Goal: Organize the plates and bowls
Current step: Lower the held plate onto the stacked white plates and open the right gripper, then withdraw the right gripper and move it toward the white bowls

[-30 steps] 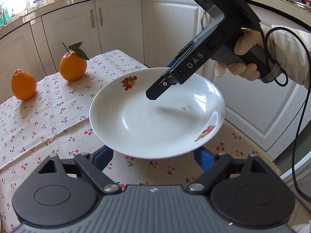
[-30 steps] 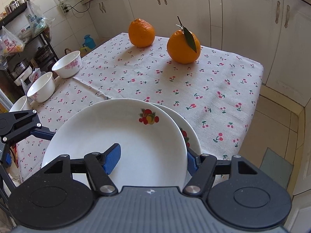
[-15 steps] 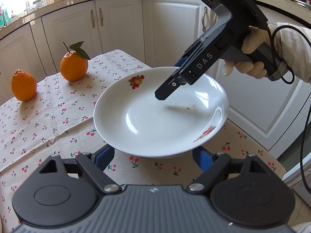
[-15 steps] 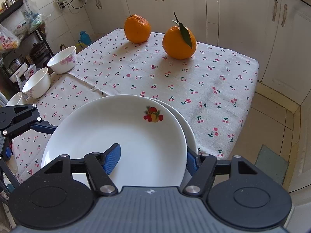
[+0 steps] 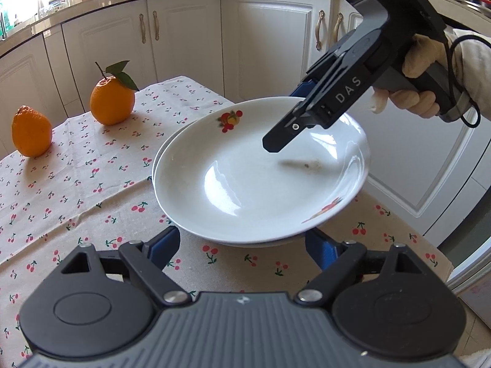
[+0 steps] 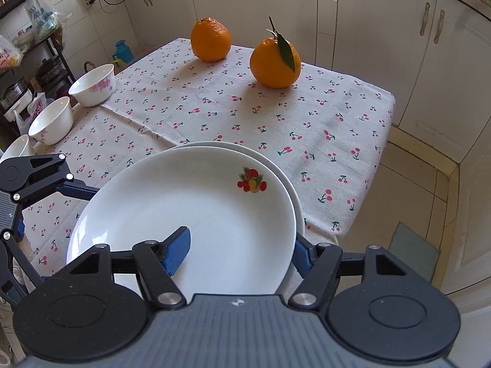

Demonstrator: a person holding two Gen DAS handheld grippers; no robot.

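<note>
A white plate with fruit prints (image 5: 245,181) (image 6: 190,211) sits just on top of a second white plate (image 6: 294,193) whose rim (image 5: 159,159) shows under it, on the cherry-print tablecloth. My right gripper (image 6: 239,251) (image 5: 294,116) is shut on the top plate's rim, one finger inside, one beneath. My left gripper (image 5: 242,248) is open, its blue pads on either side of the plates' near edge, holding nothing. It also shows at the left of the right wrist view (image 6: 36,181). Three white bowls (image 6: 93,84) (image 6: 52,119) (image 6: 15,147) stand along the table's left edge.
Two oranges (image 6: 211,38) (image 6: 274,61) stand at the far end of the table; they also show in the left wrist view (image 5: 112,99) (image 5: 30,132). White cabinets (image 5: 276,46) surround the table. The table edge (image 6: 380,153) drops to the tiled floor.
My right gripper has carried the top plate down and over until it lies almost fully on the lower plate. The left gripper stays open at the near edge.
</note>
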